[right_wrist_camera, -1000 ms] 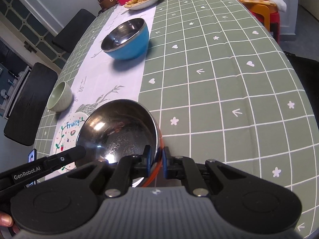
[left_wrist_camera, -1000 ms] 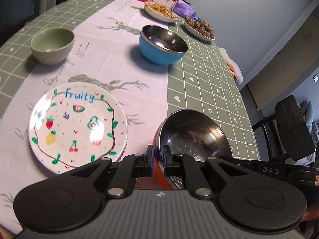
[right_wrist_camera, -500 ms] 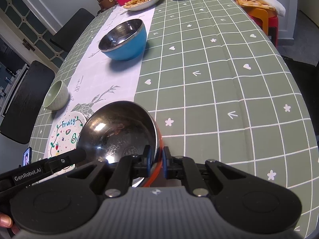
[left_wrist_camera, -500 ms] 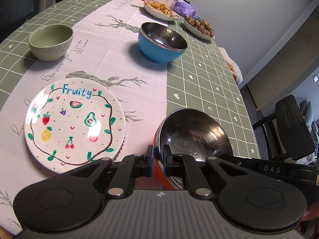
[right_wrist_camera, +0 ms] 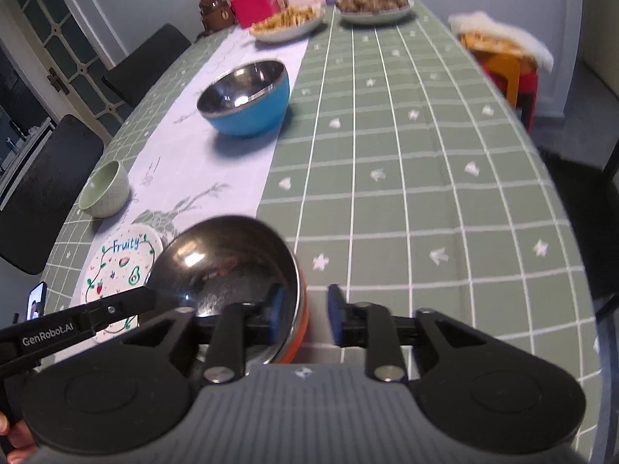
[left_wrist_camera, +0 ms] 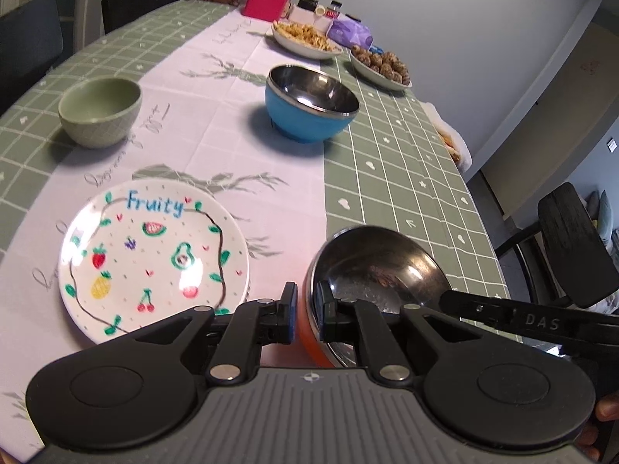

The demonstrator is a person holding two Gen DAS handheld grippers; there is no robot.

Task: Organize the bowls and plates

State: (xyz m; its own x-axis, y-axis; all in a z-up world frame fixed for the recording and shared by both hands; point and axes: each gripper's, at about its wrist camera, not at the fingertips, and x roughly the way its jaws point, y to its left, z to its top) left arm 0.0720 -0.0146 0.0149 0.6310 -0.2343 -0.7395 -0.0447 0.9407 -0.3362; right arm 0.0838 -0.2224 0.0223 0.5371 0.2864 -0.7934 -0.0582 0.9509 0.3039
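An orange bowl with a steel inside [left_wrist_camera: 381, 266] sits near the table's front edge, also in the right wrist view [right_wrist_camera: 228, 266]. My left gripper [left_wrist_camera: 307, 315] is shut on its left rim. My right gripper [right_wrist_camera: 303, 315] is open, its jaws standing either side of the bowl's right rim. A white "Fruity" plate [left_wrist_camera: 153, 259] lies left of the bowl, also in the right wrist view [right_wrist_camera: 120, 259]. A blue steel-lined bowl [left_wrist_camera: 311, 102] stands farther back, also in the right wrist view [right_wrist_camera: 245, 96]. A small green bowl [left_wrist_camera: 100, 112] stands at the left.
Two dishes of food [left_wrist_camera: 305, 36] [left_wrist_camera: 383, 67], a pink box [left_wrist_camera: 267, 0] and bottles stand at the table's far end. Dark chairs [right_wrist_camera: 46, 189] line the left side, another [left_wrist_camera: 572, 243] the right. An orange stool with a white cushion [right_wrist_camera: 503, 50] stands beyond the right edge.
My right gripper has opened and let go of the orange bowl's rim. Both cameras have dropped lower toward the table. My left gripper still grips the bowl.
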